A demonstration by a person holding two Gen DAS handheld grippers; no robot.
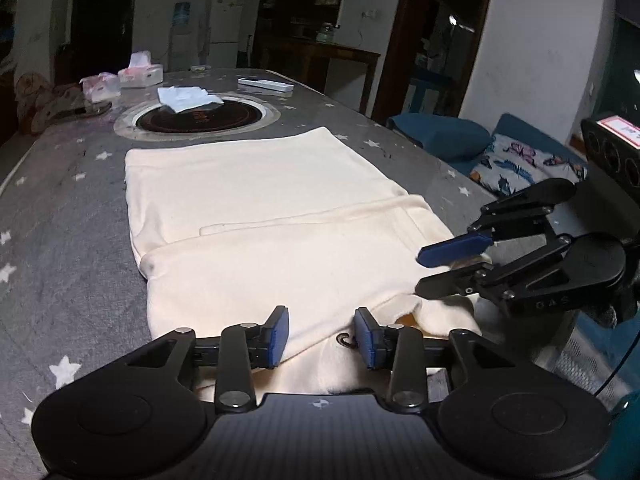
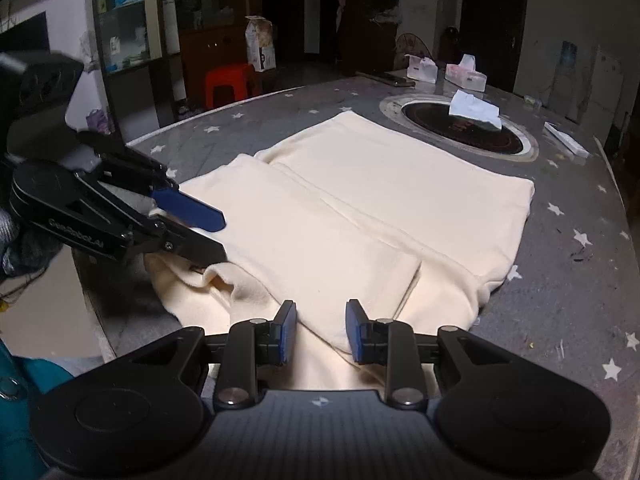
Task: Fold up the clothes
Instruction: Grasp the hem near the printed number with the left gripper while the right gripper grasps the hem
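Here, nearest the lens, the left claw (image 1: pixel 322 332) sits low over the near hem of the cream garment (image 1: pixel 260 208), its blue pads standing apart with the fabric lying slack between them, so it grips nothing; that reads as a let-go placed where the folded edge should lie. Just beside it the right claw (image 2: pixel 321 330) straddles the same near edge with its pads partly apart and cloth running between them, and I cannot tell whether they bite the fabric or only hover over it. A small rumple of cloth sits between the two claws, probably the spot that wants smoothing next. The garment lies flat on the grey star-print tabletop (image 1: pixel 60 240), a side panel already turned in along its length, which suggests the fold is partway done and a crosswise fold remains. Beyond it, clear of the work, a white tissue (image 1: pixel 188 98) lies partly on the round inset hob (image 1: pixel 200 118), with a remote (image 1: pixel 266 85) and tissue boxes (image 1: pixel 140 74) farther back
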